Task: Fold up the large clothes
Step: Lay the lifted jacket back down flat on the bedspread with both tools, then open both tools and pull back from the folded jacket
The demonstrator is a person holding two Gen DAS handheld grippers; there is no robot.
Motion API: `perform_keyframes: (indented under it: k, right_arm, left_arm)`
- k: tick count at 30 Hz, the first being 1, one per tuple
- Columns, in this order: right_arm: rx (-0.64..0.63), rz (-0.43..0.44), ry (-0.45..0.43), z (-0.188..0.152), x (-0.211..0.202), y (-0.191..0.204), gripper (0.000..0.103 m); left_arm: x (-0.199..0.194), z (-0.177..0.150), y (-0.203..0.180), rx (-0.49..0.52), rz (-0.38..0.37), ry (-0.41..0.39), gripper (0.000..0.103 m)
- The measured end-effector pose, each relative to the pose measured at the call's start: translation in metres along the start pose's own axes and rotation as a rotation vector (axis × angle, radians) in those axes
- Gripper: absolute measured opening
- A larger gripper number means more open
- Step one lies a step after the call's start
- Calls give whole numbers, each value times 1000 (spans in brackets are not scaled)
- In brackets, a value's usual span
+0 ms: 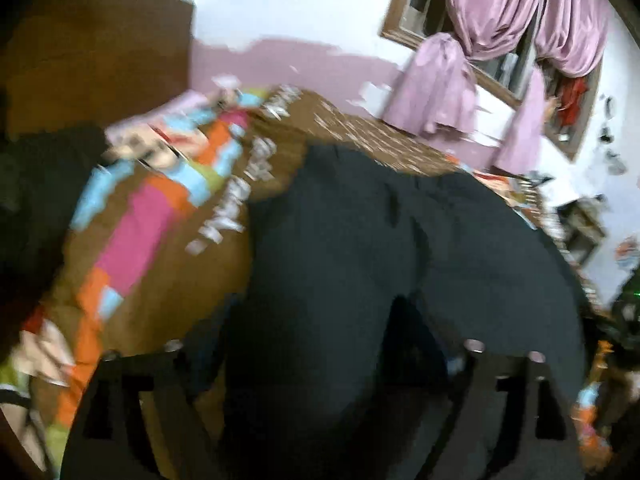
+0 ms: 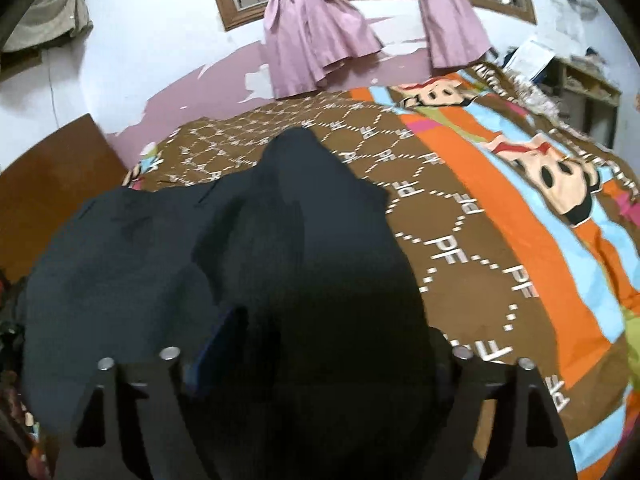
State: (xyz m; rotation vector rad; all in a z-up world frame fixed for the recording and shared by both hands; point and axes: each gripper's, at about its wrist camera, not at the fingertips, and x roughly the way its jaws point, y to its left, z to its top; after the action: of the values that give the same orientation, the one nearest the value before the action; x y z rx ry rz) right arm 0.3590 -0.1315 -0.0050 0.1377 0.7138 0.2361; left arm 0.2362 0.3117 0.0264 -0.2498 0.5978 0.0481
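Note:
A large dark navy garment (image 1: 360, 248) lies spread on the bed and drapes up toward the camera in the left wrist view. My left gripper (image 1: 320, 364) has the dark cloth bunched between its fingers and looks shut on it. The same garment (image 2: 240, 240) fills the lower left of the right wrist view and rises in a fold toward the lens. My right gripper (image 2: 316, 364) also has the cloth between its fingers and looks shut on it. The fingertips are hidden by the fabric in both views.
The bed has a brown patterned cover (image 2: 460, 248) with orange, blue and cartoon stripes (image 1: 160, 208). A brown headboard (image 2: 48, 184) stands at the left. Purple curtains (image 2: 320, 40) hang at a window on the far wall. A shelf (image 2: 588, 92) stands at the right.

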Motion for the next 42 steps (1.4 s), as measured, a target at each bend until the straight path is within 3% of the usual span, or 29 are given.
perform_keyframes:
  k: [2,6,16,28,42]
  right_arm:
    - [-26,-11,-31,0,-8,1,94]
    - [-76,-5,-74,4,-24,7,98]
    - [-108,71,-179,13,-82,20,102]
    - [-162,159,-295,9,-167,42,103]
    - [-264,261,-371,-25,-254,79,103]
  left_arm:
    - [-8,3,-5,21,47,-31,95]
    - [-31,2,-14,1,80,-108,101]
    - [-90,11,-53,72,119,-173,102]
    - [-165,2,-101,137,96,-263,102]
    - [-243,-28,-139,194,17,-330,102]
